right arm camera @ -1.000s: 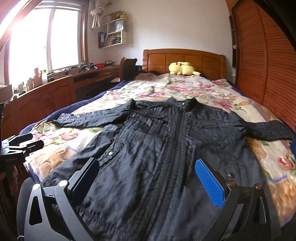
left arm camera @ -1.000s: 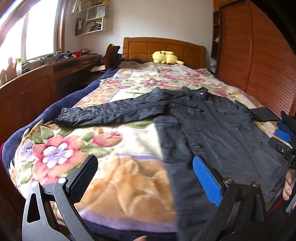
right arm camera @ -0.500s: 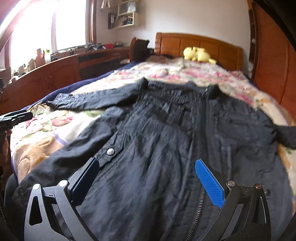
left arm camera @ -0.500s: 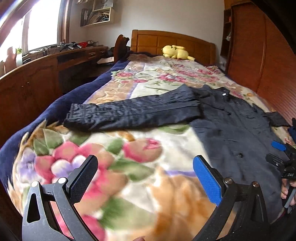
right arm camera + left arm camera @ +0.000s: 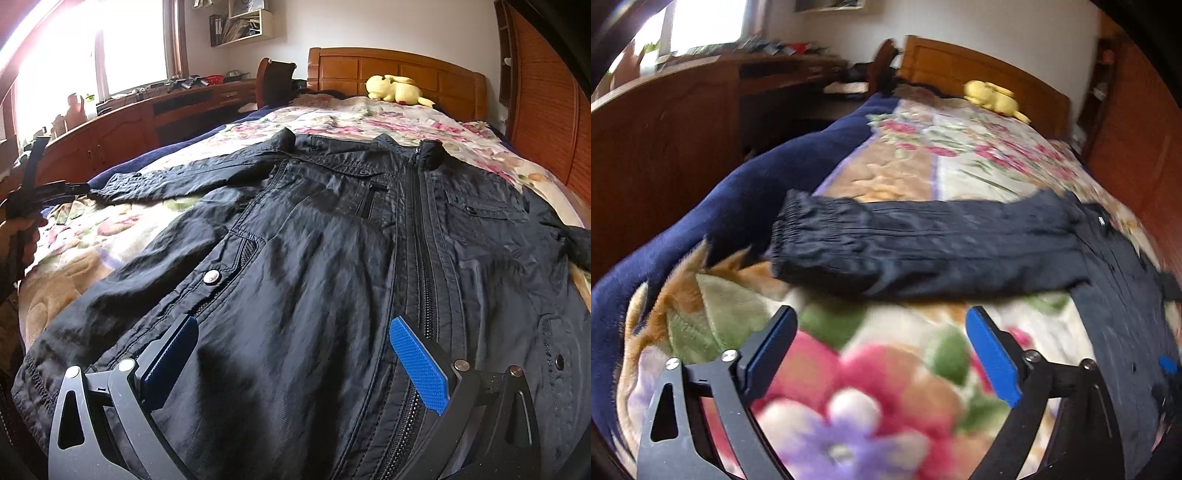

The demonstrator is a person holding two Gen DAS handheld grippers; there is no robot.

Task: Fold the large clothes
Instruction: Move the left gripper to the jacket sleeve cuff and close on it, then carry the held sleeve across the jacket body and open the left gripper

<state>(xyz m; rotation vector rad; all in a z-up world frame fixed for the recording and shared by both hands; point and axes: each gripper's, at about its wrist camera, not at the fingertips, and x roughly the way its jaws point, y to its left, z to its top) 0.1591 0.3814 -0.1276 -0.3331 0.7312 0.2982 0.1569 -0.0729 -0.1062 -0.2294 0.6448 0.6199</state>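
A black zip-up jacket [image 5: 332, 236] lies spread front-up on the floral blanket [image 5: 960, 162]. Its left sleeve [image 5: 923, 243] stretches out sideways, cuff [image 5: 798, 236] toward the bed's left edge. My left gripper [image 5: 881, 332] hovers over the blanket just short of that sleeve; its jaws are closing, with nothing between the blue pads. My right gripper [image 5: 295, 339] hangs open low over the jacket's lower front, left of the zipper [image 5: 424, 266], with only flat cloth under it. In the right wrist view the left gripper [image 5: 40, 192] shows at the far left, held by a hand.
A wooden desk and cabinets [image 5: 122, 136] run along the bed's left side. A wooden headboard [image 5: 391, 70] with a yellow plush toy [image 5: 397, 90] stands at the far end. A slatted wooden wardrobe [image 5: 546, 110] borders the right side. A dark blue blanket edge [image 5: 738, 199] drapes off the left.
My left gripper swung left and forward from the jacket's hem to just before the left sleeve, its jaws narrowing slightly. My right gripper dropped closer to the jacket's front, then held still.
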